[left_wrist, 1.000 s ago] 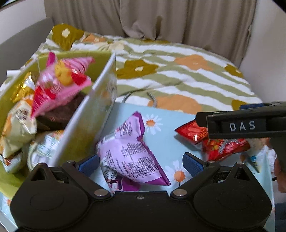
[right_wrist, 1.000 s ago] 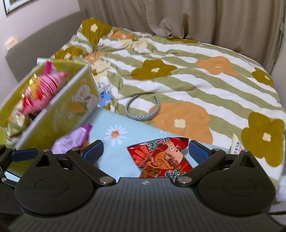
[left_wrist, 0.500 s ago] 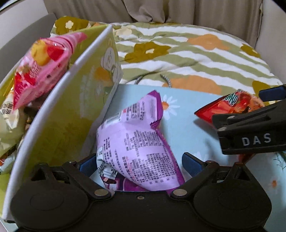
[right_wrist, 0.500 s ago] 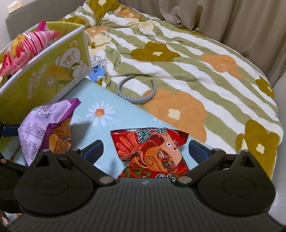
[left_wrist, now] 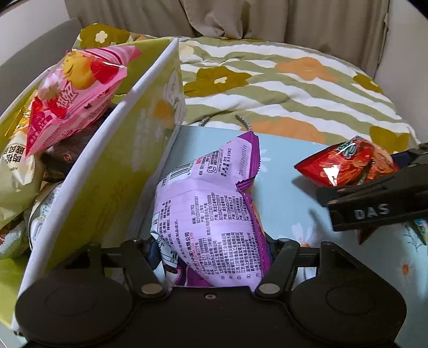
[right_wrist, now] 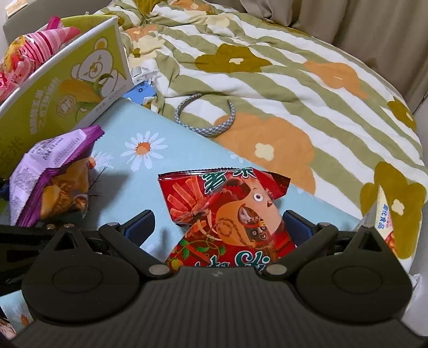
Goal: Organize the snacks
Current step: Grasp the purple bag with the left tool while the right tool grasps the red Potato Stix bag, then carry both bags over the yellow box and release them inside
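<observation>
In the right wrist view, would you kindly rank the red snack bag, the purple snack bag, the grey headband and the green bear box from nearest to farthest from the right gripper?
1. Red snack bag: between the open fingers of the right gripper.
2. Purple snack bag: to the left, on the daisy mat.
3. Grey headband and green bear box: headband ahead on the quilt, box far left; too close to call.

- Purple packet (left_wrist: 214, 214): crinkled plastic film, matt-looking printed back, serrated edge.
- Red packet (right_wrist: 227, 214): glossy foil-like film with bright highlights.
- Pink packet (left_wrist: 69, 88): shiny plastic film, creased.
- Box (right_wrist: 67, 88): printed cardboard, smooth, white cut edges.
- Table (right_wrist: 171, 160): smooth pale-blue covering with daisy print, low sheen.
- Quilt (right_wrist: 267, 80): soft matt cloth, rumpled.
- Headband (right_wrist: 214, 125): woven, rough-looking fabric.
- Curtain (left_wrist: 267, 18): matt beige cloth in folds.
- Left tool (left_wrist: 211, 251), right tool (right_wrist: 218, 224): matt black plastic, blue pads, small metal pivot pins; right body ribbed.
</observation>
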The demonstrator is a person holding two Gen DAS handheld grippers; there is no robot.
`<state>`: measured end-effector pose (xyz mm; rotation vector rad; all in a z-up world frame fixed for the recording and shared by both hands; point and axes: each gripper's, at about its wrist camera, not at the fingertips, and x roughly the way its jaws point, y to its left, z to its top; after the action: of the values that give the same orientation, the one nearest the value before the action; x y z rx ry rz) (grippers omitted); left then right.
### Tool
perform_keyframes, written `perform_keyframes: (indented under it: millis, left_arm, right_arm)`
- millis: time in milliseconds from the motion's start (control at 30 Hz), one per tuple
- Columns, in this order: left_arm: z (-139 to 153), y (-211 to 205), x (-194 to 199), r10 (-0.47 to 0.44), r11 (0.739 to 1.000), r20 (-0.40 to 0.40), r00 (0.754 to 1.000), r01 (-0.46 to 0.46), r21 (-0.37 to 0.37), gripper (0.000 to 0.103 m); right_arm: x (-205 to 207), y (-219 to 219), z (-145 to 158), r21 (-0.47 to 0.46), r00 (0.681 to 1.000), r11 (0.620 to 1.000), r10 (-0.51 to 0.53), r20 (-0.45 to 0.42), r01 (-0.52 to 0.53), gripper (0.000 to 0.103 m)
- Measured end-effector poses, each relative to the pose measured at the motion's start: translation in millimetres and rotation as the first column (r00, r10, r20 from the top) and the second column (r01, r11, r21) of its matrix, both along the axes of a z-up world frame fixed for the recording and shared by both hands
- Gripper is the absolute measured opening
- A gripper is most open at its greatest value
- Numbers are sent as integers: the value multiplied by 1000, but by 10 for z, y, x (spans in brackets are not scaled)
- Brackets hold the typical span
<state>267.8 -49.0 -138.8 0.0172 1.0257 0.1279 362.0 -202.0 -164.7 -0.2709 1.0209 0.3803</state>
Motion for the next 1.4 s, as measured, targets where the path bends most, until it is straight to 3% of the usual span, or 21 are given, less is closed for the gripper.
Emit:
perform_keyframes:
  millis: [433,500,700,867,1100,1400]
  left_arm:
    - [74,-23,-120,-21,1000,7,1000,21,4,70]
    - [87,-41,-143,-35,999,10,999,35,4,70]
    - [149,-133,-209,-78,997,20,997,78,-8,70]
    - [376,-144,-303,-111,994,75,991,112,-17,70]
    - [830,20,-500,-72,995,184,980,83,-57,70]
    - [1394,697,-683,14,999,293,956,-2,-41,70]
  right_arm:
    - [-28,-91,-114,62,996,995,-76,-38,79,103]
    - [-46,-103,-101,65,996,995,-80,-35,82,91]
    - [-152,-136,-47,77,995,992,-95,-28,97,84]
    - [-315,-155,215,111,993,987,-118,21,115,84]
    - [-508,-93,710,158,984,980,-140,108,123,84]
    - [-710,335,1366,251,972,967,-100,213,45,84]
